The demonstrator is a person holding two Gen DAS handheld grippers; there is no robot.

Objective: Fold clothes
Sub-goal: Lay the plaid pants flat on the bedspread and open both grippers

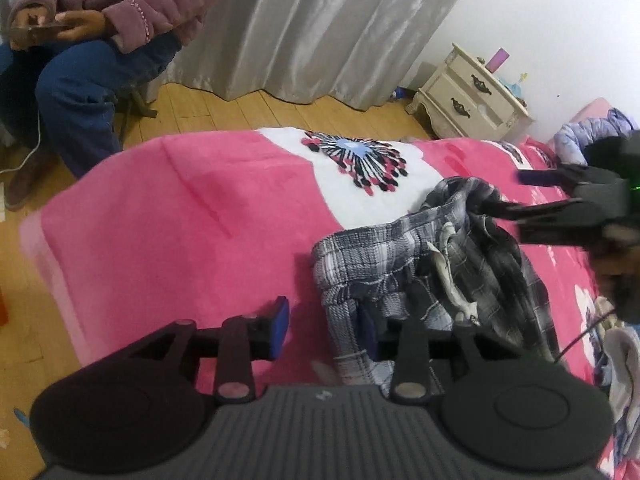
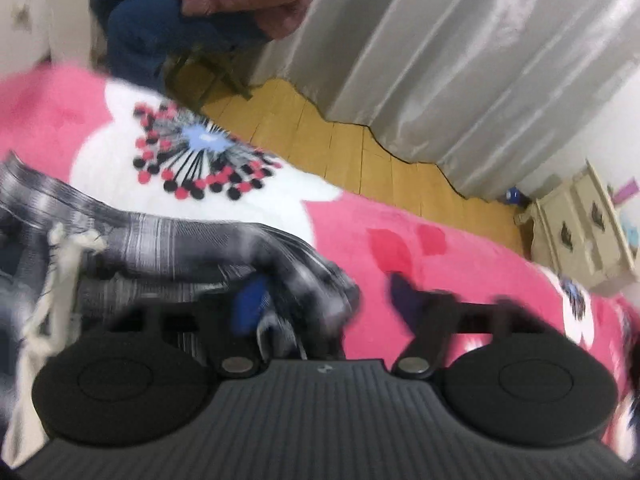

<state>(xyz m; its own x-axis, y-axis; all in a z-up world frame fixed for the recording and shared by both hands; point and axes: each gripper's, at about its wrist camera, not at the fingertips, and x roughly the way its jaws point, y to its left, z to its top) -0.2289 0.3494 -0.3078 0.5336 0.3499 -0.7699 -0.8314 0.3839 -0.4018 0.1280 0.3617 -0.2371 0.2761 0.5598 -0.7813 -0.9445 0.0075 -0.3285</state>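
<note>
One bed [image 1: 160, 216], pink-covered, carries one crumpled grey plaid garment [image 1: 420, 264] with a white drawstring, lying right of centre. Two tools: the left tool [image 1: 326, 328] and right tool [image 2: 326, 300] both gape open, cloth loose between their pads.

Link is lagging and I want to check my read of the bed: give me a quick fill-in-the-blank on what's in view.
1. The plaid garment lies crumpled on a blanket whose main colour is ____.
2. Both the left gripper and the right gripper have their jaws ____.
3. The nightstand has ____ drawers.
4. The seated person is beside the grey ____.

Missing words: pink; open; two; curtain
</note>
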